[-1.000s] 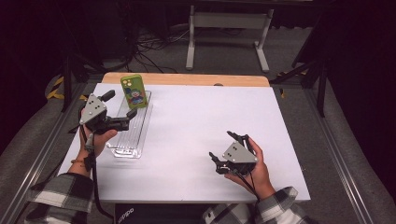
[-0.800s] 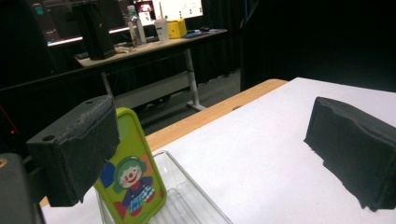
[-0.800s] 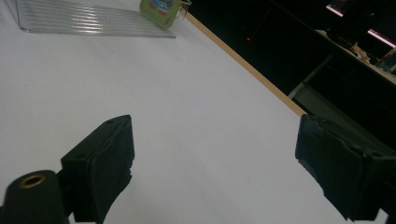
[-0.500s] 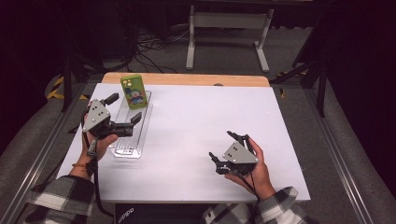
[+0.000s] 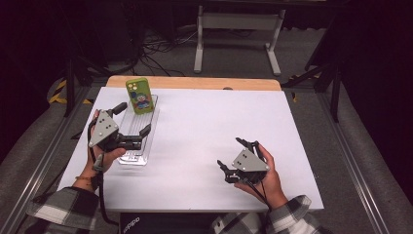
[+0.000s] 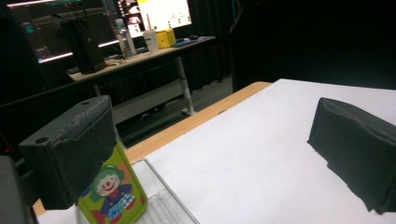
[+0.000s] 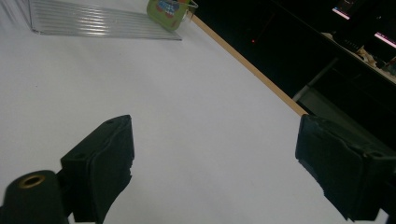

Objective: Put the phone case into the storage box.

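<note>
The white table carries a clear plastic tray along its left side, ribbed on the floor. A green phone case with a clown print stands upright at the tray's far end, leaning slightly back.

The left gripper hovers over the tray's middle, jaws spread wide and aimed toward the case, not touching it. The left gripper view adds the close detail — the case sits just beyond the left-hand jaw, partly hidden by it, inside the tray's rim.

The right gripper is held low at the table's near right — well apart from the tray, jaws wide with nothing between them. Its own view shows tray and case far off.
</note>
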The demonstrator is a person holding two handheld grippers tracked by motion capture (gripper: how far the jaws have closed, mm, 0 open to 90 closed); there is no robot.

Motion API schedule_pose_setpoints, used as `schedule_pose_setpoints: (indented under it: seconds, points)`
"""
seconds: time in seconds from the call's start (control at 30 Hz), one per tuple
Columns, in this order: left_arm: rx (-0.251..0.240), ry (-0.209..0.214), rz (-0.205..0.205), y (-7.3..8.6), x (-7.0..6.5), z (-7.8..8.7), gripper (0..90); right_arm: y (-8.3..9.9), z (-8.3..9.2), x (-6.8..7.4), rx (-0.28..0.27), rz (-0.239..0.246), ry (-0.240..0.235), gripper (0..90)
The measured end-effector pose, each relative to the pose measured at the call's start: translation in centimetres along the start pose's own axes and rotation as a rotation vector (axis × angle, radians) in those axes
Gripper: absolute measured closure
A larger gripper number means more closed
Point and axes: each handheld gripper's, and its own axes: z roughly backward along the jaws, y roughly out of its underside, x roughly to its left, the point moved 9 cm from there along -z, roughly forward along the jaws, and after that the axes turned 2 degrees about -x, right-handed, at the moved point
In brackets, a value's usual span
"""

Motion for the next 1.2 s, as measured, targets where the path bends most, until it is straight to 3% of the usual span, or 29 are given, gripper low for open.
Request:
schedule_pose_setpoints:
  seconds: [0.73,0.83,1.2]
  points:
    - [0.006,0.05,-0.026,0.4,-2.8,-0.1,1.4,-0.2,0.8,-0.4,-0.033,-0.034,0.024,10.1]
    - [0.008,0.061,-0.014,0.6,-3.4,0.0,1.5,-0.2,1.1,-0.4,-0.037,-0.04,0.027,10.1]
    - [0.015,0.105,-0.033,0.9,-5.6,0.3,2.1,-0.2,1.6,0.0,-0.045,-0.046,0.024,10.1]
